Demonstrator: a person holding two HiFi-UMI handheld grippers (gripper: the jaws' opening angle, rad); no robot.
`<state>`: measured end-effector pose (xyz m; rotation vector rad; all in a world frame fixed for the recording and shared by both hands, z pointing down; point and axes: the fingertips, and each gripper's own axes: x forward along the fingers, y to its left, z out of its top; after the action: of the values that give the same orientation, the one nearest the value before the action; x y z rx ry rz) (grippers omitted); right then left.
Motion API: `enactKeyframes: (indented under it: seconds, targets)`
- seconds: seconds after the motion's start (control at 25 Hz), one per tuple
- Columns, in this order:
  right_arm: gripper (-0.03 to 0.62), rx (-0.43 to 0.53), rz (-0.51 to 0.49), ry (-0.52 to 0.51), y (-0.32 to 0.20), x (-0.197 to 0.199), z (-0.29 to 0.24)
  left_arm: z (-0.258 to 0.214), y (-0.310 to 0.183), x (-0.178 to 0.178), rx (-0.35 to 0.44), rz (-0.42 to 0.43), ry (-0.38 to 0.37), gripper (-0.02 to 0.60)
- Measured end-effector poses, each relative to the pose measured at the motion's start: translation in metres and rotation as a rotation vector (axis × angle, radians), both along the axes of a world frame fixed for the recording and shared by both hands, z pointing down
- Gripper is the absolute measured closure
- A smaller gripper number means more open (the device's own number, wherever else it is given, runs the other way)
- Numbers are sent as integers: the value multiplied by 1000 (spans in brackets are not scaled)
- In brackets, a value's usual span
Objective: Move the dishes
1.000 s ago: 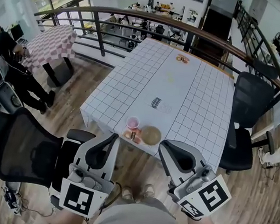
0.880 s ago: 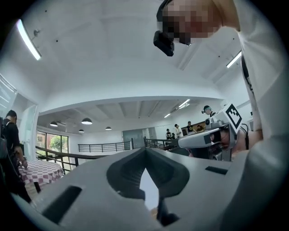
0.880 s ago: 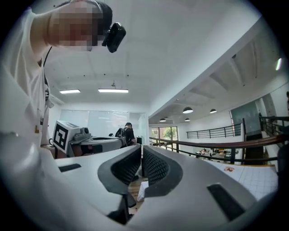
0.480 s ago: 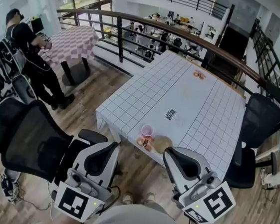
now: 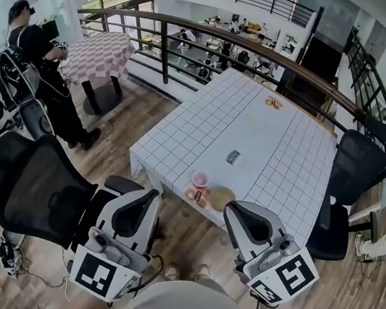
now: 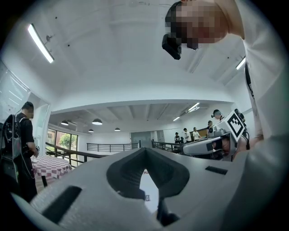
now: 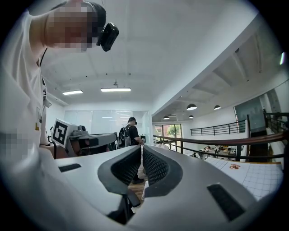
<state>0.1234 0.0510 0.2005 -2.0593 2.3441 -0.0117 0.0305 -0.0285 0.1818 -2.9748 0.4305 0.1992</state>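
At the near edge of the white grid-cloth table (image 5: 281, 167) stand a pink cup (image 5: 201, 179), a tan bowl (image 5: 222, 198) and a small orange dish (image 5: 198, 197) with food on it. Another small dish (image 5: 274, 102) sits at the far end, also seen as the far dish (image 7: 234, 166) in the right gripper view. My left gripper (image 5: 152, 194) and right gripper (image 5: 230, 207) hang low in front of my body, short of the table and apart from the dishes. Both are shut and hold nothing, the left gripper (image 6: 144, 150) with tips touching, the right gripper (image 7: 142, 152) with a thin slit.
A black mesh office chair (image 5: 32, 194) stands at my left, another chair (image 5: 354, 169) at the table's right side. A curved railing (image 5: 193, 29) runs behind the table. A person (image 5: 34, 63) stands at the far left by a checkered table (image 5: 97, 56). A dark card (image 5: 233, 156) lies mid-table.
The head view swung a little to the left, so the person at the left came more into sight. Both grippers stayed low, shut and held nothing.
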Motion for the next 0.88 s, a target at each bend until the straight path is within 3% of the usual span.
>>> enactKeyframes:
  seconds: [0.4,0.52,0.68,0.88]
  targets:
    - [568,-33,-86,-12,-23,-19,16,21,-33,-34,-29,-123,-63,568]
    - [568,-52,-129,-21,-35,-29,23,38,-48,-53,-33,-204,-135,568]
    - [568,-74,-184,-30,-53,-46,36,71,-66,-80,-45,-316,-306,566]
    - [568,-124,-248,-53,-79,-69,58,104,-88,-120,-87,-421,-380,566]
